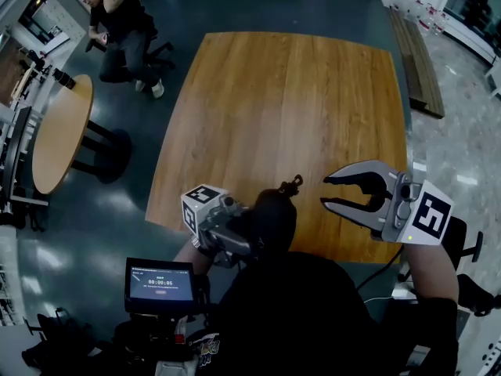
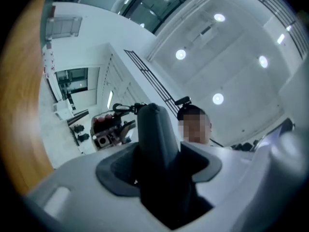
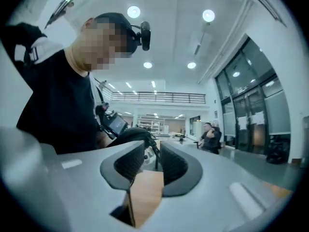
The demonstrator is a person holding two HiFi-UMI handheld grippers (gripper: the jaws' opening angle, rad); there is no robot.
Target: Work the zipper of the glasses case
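While the left gripper [image 1: 235, 237] clamps the dark glasses case [image 1: 274, 218] over the table [image 1: 282, 100] edge nearest me, its inside is hidden. The right gripper [image 1: 325, 191] holds its jaws apart, empty.

It was a big, open hall of the lab or office sort. A polished dark floor [image 1: 117, 202] carried a large wooden table [image 1: 290, 108] and a round table [image 1: 59, 135], with a person [image 1: 121, 22] seated nearby. Overhead were round ceiling lights [image 2: 218, 17], tall glass walls [image 3: 251, 115] and a balcony railing [image 3: 159, 98].
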